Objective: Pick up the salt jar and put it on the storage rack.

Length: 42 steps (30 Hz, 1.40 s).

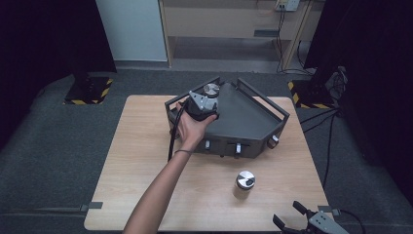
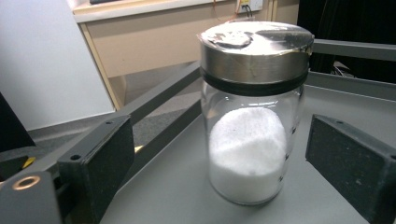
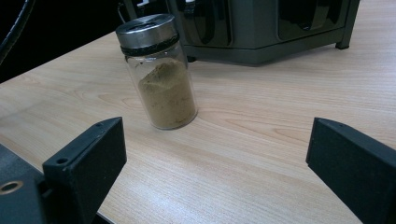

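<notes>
In the high view, the left hand-held gripper (image 1: 208, 100) is stretched out over the dark grey rack (image 1: 253, 124) that sits on the far half of the wooden counter (image 1: 146, 161), and a jar with a metal lid, the salt jar (image 1: 211, 89), stands on the rack's flat top just beyond its tips; the person's left hand (image 1: 192, 129) carries the tool from behind, with the cable trailing down toward the counter. A 2nd jar, the spice jar (image 1: 244, 184), stands alone on the counter well apart from that tool and just ahead of the right hand-held gripper (image 1: 291, 214), which waits at the near edge. In the left gripper view, the salt jar (image 2: 252, 116) stands upright between the 2 black jaws, about half full of white grains, with a clear gap on either side: the left tool is released, touching nothing, and the jar rests on its own weight on the rack's top (image 2: 182, 186), inside the low rail that would keep it from sliding off. By my judgement the jar is set down there for storage and the grip is let go. In the right gripper view, the jaws stand wide apart and empty, so this tool is released too; the spice jar (image 3: 161, 74), filled with brown powder, stands ahead and toward the left jaw, in front of the rack's base (image 3: 261, 32), probably next in line for the rack.
</notes>
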Each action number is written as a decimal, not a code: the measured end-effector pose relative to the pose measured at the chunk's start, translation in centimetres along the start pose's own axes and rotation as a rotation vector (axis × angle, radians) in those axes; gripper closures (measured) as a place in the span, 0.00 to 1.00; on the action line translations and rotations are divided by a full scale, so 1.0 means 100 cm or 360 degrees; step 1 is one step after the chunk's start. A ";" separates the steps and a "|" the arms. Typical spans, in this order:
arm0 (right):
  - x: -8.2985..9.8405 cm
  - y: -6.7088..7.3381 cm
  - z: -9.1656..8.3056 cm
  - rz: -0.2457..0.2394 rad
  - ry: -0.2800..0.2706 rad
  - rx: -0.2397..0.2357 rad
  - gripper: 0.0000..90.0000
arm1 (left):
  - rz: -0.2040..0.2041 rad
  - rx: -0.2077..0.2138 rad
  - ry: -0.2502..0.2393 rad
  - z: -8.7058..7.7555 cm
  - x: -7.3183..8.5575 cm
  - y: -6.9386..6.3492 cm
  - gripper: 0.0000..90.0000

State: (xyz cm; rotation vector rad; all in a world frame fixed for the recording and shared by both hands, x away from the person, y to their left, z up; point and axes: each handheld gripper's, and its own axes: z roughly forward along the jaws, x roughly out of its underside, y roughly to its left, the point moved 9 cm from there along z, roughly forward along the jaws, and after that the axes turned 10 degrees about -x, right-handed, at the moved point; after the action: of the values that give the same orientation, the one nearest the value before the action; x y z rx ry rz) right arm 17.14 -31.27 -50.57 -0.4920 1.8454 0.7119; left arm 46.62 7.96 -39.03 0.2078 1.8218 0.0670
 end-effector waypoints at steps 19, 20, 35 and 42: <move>0.000 0.004 0.000 -0.0019 0.0006 0.0006 0.06 | 0.0020 0.0057 -0.0060 -0.037 0.005 0.011 0.08; 0.000 0.004 0.000 -0.0022 0.0006 0.0005 0.06 | 0.0023 0.0058 -0.0062 -0.038 0.006 0.012 0.08; -0.001 0.006 0.000 -0.0030 0.0006 -0.0004 0.06 | 0.0044 0.0148 -0.0073 -0.075 0.027 0.022 0.08; -0.001 0.007 0.001 -0.0038 0.0016 -0.0013 0.06 | 0.0064 0.0165 -0.0060 -0.085 0.043 0.023 0.08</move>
State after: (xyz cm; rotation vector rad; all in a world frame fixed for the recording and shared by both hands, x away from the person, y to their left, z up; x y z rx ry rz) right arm 16.80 -30.63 -50.37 -0.5231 1.8439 0.7018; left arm 37.63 11.57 -40.61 0.3169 1.7850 -0.0035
